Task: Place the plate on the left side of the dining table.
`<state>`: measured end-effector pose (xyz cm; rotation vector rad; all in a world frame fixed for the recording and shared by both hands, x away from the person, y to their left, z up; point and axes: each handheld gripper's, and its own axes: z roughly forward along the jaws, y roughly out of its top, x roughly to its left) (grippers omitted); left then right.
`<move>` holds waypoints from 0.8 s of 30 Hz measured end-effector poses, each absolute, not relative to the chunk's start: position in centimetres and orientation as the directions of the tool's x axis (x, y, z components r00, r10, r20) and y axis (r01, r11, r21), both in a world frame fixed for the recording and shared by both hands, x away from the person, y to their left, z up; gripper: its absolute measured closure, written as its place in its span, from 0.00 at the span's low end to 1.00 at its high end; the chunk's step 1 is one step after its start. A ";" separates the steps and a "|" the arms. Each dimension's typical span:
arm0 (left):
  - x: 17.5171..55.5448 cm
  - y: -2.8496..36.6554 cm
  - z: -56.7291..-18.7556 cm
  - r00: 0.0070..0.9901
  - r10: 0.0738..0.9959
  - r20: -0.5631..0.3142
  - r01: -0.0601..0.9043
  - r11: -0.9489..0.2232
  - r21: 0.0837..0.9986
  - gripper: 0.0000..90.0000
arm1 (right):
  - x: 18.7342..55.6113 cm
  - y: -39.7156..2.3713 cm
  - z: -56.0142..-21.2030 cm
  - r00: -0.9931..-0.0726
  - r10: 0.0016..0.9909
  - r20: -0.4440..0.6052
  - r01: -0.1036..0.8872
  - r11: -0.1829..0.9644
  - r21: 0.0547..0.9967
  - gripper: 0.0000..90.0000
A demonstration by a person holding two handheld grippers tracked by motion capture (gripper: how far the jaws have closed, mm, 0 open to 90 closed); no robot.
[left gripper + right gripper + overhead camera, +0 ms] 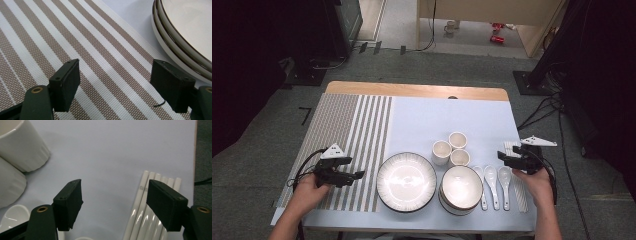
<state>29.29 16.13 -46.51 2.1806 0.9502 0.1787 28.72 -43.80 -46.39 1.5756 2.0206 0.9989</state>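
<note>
Faintly, grey print marks one white chopstick, unreadable.

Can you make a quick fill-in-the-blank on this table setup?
1. The number of cups grouped behind the bowls is ___.
2. The spoons lie to the ___ of the bowls in the high view.
3. The left claw hangs over the ___ mat.
4. The right claw holds ___.

Missing words: three; right; striped; nothing
</note>
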 end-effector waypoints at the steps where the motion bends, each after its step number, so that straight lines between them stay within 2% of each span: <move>1: 29.4 16.0 -46.5 0.718 0.675 -0.170 0.583 -0.450 0.676 0.26 | 28.7 -43.7 -46.4 -0.298 0.947 0.124 0.674 0.117 0.730 0.33; 5: 29.5 15.6 -46.4 0.706 0.685 -0.181 0.592 -0.431 0.681 0.26 | 28.9 -43.4 -46.1 -0.316 0.934 0.166 0.688 0.105 0.718 0.36; 13: 30.0 15.4 -45.9 0.745 0.639 -0.191 0.561 -0.447 0.697 0.28 | 29.0 -42.5 -45.1 -0.386 0.910 0.150 0.652 0.154 0.742 0.38; 15: 30.3 15.3 -45.7 0.751 0.632 -0.191 0.556 -0.449 0.700 0.34 | 29.1 -42.3 -44.8 -0.411 0.897 0.162 0.644 0.160 0.748 0.40; 24: 31.0 14.8 -45.5 0.761 0.610 -0.221 0.560 -0.447 0.697 0.39 | 29.4 -41.1 -43.5 -0.511 0.843 0.167 0.597 0.209 0.775 0.42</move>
